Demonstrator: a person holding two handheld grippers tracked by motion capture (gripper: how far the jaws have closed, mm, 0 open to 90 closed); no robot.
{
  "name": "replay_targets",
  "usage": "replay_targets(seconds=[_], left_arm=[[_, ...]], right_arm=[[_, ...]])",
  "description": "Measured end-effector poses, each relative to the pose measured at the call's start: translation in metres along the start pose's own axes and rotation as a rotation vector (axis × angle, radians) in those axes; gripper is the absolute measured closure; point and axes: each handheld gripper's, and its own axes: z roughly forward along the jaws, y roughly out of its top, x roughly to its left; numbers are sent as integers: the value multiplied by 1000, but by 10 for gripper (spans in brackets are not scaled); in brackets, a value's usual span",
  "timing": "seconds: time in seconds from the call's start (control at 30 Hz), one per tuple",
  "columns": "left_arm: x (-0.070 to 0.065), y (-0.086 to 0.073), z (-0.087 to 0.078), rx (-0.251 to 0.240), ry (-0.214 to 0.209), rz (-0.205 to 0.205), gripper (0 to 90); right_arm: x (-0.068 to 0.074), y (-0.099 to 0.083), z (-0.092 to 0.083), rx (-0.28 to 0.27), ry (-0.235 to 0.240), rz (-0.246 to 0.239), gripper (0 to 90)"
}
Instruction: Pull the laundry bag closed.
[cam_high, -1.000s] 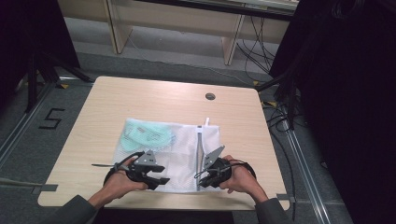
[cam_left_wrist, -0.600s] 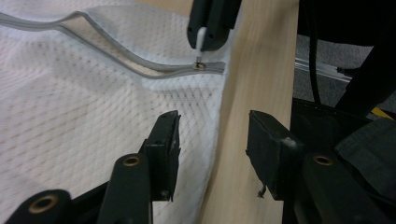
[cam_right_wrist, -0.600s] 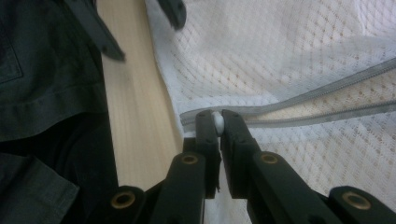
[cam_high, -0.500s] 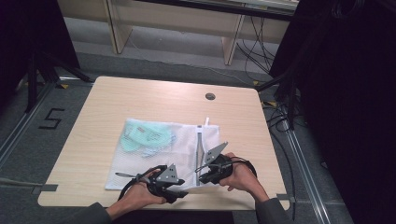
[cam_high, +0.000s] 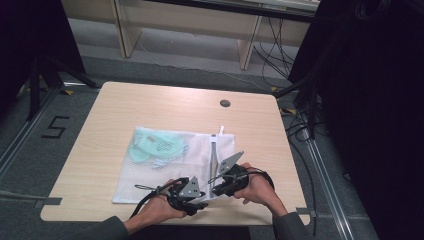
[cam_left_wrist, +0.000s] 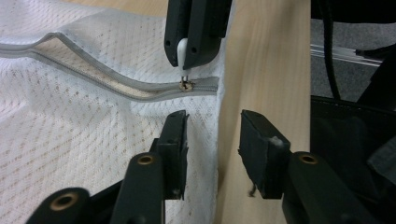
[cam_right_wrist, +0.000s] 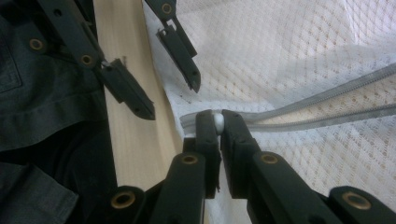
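Seen from above, my two hands come in at six o'clock, each holding a gripper at the near edge of the pale wooden counter (cam_high: 125, 115). My left gripper (cam_high: 192, 204) sits at about seven o'clock of my right gripper (cam_high: 220, 186), the two close together. In the left gripper view, my left jaws stand apart with nothing between them; one jaw hovers over the white mesh bag (cam_high: 150, 180), the other over bare wood just past the bag's edge. At twelve o'clock in that view, my right jaws come down onto the white zipper pull (cam_left_wrist: 182, 49), with the small metal slider (cam_left_wrist: 187, 85) right below them at the closed end of the grey zipper (cam_left_wrist: 116, 84).

In the right gripper view, my right jaws are pressed together on that white pull (cam_right_wrist: 217, 122), at the corner of the bag by the counter's edge. From there the zipper's two grey sides run off toward two o'clock, parted, with light wood colour showing between them. My left gripper's open jaws point in from eleven o'clock, and dark clothing lies at nine o'clock.

Farther out, pale green items (cam_high: 155, 147) rest inside the bag toward its far left. Beyond the bag, near the counter's far edge at one o'clock, is a small round dark grommet (cam_high: 225, 103).
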Motion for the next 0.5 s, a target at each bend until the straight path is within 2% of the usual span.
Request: replay_targets(seconds=[0.1, 0.17, 0.23, 0.27, 0.3, 0.33, 0.4, 0.43, 0.47, 0.5], left_arm=[[-1, 0, 4, 2, -2, -6, 681], [0, 0, 5, 8, 13, 9, 733], [0, 1, 5, -3, 16, 14, 803], [0, 2, 4, 11, 17, 36, 834], [-1, 2, 5, 0, 27, 41, 858], [1, 3, 3, 29, 33, 90, 871], [-1, 3, 4, 33, 31, 105, 879], [-2, 3, 5, 27, 28, 98, 881], [-2, 3, 5, 35, 27, 113, 882], [-3, 2, 6, 33, 32, 114, 883]], right_arm=[[0, 0, 0, -4, -2, -8, 867], [-1, 0, 1, 2, 14, -12, 866], [-1, 0, 1, 3, -18, -20, 866], [-1, 1, 1, -1, -10, -20, 866], [-1, 1, 1, -1, -16, -10, 866], [-2, 1, 1, 6, -11, -3, 866], [-2, 1, 2, 3, -15, -13, 867], [-2, 1, 3, 9, -23, -11, 867], [-2, 1, 4, 13, -20, -12, 867], [-2, 1, 5, 20, -16, 4, 867]])
